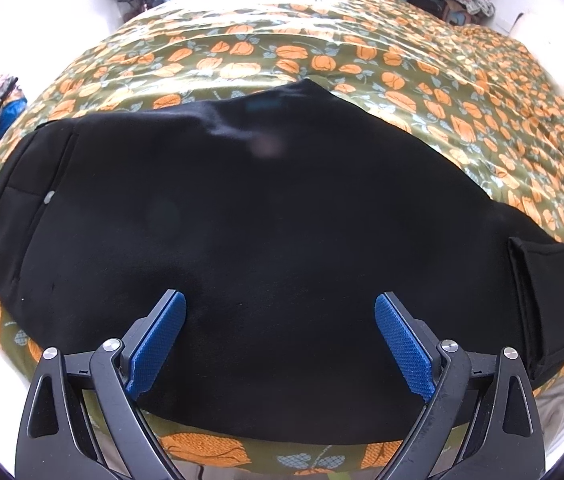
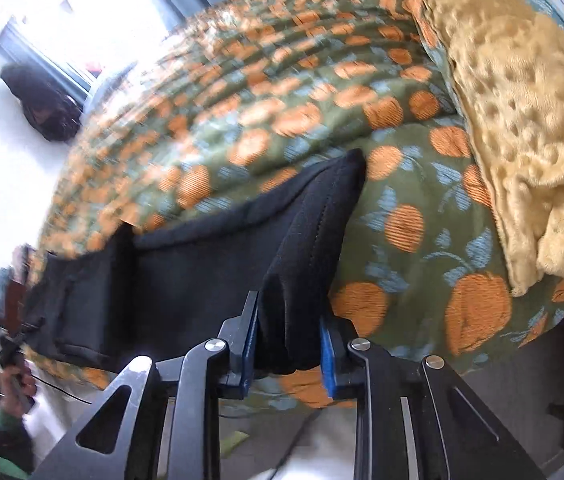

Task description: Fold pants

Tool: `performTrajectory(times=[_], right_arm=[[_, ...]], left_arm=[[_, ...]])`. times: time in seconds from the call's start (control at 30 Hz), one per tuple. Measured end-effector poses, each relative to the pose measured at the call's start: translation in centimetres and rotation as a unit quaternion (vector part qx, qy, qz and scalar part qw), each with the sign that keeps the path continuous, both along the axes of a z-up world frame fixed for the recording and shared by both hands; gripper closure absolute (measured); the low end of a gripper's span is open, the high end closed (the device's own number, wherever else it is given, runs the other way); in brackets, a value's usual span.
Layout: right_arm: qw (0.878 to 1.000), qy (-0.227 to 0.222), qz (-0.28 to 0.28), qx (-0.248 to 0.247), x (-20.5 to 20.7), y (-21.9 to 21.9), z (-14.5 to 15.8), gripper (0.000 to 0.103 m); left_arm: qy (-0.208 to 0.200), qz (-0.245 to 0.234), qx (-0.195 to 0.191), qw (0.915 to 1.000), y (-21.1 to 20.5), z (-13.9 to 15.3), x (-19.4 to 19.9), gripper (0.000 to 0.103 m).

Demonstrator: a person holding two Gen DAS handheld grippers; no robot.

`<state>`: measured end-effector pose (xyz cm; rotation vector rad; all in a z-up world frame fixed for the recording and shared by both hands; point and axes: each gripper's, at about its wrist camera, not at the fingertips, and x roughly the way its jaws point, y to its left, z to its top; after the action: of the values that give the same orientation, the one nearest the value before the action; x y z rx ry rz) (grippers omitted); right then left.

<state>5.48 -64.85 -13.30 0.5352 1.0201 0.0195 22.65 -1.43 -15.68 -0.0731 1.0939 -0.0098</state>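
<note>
Left wrist view: black soft-fabric pants [image 1: 266, 216] are lying flat across the green quilt printed with orange fruit [image 1: 362, 56], long axis running left to right through the frame, waistband at middle left, cuffs at lower right. The left gripper [image 1: 280, 336] is hovering over the near edge at bottom centre, jaws standing wide, gripping nothing.

Right wrist view: the cuff end of the pants [image 2: 306, 240] is rising from lower centre toward mid-frame, the rest trailing away to lower left. The right gripper [image 2: 288, 344] is pinching that bunched cuff end between nearly closed blue pads (this hand is the nearer one to the cuffs). A cream dimpled plush blanket [image 2: 522, 120] is lying at upper right.
</note>
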Motion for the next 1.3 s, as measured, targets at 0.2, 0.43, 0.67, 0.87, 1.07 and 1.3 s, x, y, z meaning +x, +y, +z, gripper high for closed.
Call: performTrajectory(times=[0.2,0.43,0.67,0.87,1.07,1.3], right_arm=[[0.990,-0.095,0.078,0.074,0.0,9.5,6.1,0.078],[0.963,-0.100,0.244,0.056,1.3,29.1,3.7,0.029],[0.948,-0.116,0.291,-0.057,-2.1,31.7,3.3,0.026],[0.983,-0.098,0.148,-0.048,-2.3,23.1,2.4,0.020],[0.992,-0.099,0.073,-0.015,-2.7,19.9,0.9,0.020],[0.990,-0.116,0.085,-0.003,-3.2,21.4,0.3,0.020]], left_arm=[[-0.003,0.001,0.000,1.0000,-0.2,-0.1,0.0,0.007],[-0.004,-0.002,-0.010,0.9999,-0.1,0.3,-0.4,0.007],[-0.026,-0.032,-0.072,0.9966,0.1,2.0,-2.2,0.008],[-0.049,-0.248,-0.212,0.9440,-8.9,6.9,-4.8,0.008],[0.044,-0.307,-0.176,0.9344,-17.2,3.5,-2.5,0.026],[0.103,-0.278,-0.147,0.9435,-19.9,0.5,-0.7,0.026]])
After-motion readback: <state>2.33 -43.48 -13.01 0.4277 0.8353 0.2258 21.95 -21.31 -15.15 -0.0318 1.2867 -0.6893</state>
